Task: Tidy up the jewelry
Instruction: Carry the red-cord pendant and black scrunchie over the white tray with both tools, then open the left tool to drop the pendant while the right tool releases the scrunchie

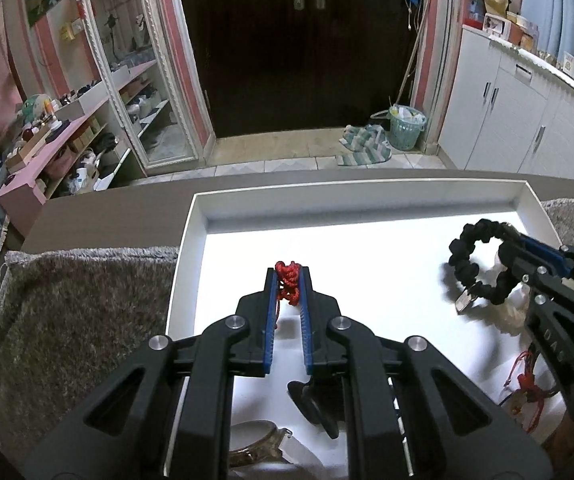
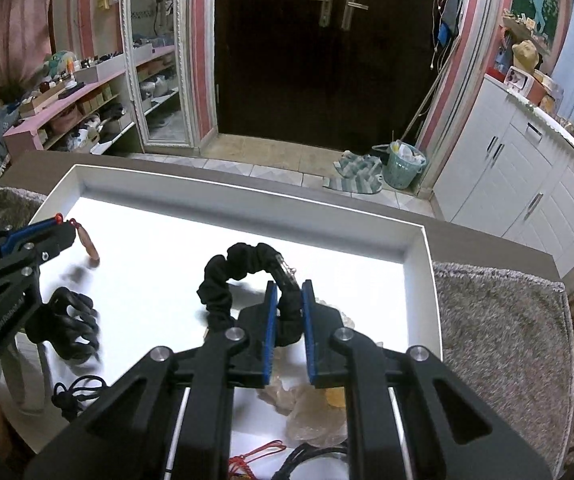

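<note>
Left gripper (image 1: 289,286) pinches a red knotted cord (image 1: 288,282) between its blue pads, held over the white tray (image 1: 367,204). Right gripper (image 2: 289,300) is clamped on a black scrunchie (image 2: 239,268) (small metal charm hangs off it), also above the tray. Black claw clip (image 2: 73,330) lies on the tray floor near the left gripper; a wristwatch (image 1: 257,442) sits at the near edge.

Door: dark double door (image 1: 307,40) with metal handles
Walls: pink-striped
Left: pink shelf (image 1: 63,136), framed mirror (image 1: 135,64)
Right: white cabinets (image 2: 527,184)
Floor: tiled, green basket (image 1: 406,127), striped mat (image 1: 367,144)
</note>
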The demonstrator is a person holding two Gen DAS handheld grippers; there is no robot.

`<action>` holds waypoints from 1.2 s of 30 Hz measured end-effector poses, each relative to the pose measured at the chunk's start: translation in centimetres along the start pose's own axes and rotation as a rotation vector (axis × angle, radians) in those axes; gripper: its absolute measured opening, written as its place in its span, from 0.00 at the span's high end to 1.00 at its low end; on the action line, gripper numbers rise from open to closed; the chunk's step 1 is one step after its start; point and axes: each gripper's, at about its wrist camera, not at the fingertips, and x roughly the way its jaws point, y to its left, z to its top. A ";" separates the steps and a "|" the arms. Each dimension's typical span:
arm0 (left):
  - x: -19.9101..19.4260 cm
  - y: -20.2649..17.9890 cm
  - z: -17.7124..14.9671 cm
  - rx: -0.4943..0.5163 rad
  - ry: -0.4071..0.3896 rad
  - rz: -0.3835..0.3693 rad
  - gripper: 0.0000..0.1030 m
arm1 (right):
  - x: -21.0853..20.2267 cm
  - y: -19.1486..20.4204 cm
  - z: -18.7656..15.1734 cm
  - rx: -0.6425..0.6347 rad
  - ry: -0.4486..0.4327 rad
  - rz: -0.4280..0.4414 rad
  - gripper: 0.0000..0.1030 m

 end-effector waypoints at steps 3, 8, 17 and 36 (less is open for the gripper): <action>0.3 0.2 0.0 -0.006 0.009 -0.004 0.91 | 0.1 0.0 0.0 0.001 0.003 0.001 0.88; 0.5 0.1 0.1 -0.006 0.009 0.002 0.91 | 0.2 0.0 0.1 -0.004 0.001 0.003 0.88; 1.6 0.2 0.0 -0.021 0.041 0.008 0.88 | 0.4 0.0 0.1 -0.006 0.011 0.002 0.88; 1.3 1.0 -0.8 -0.037 0.026 -0.005 0.77 | 0.2 -0.9 -0.1 0.020 0.002 0.015 0.87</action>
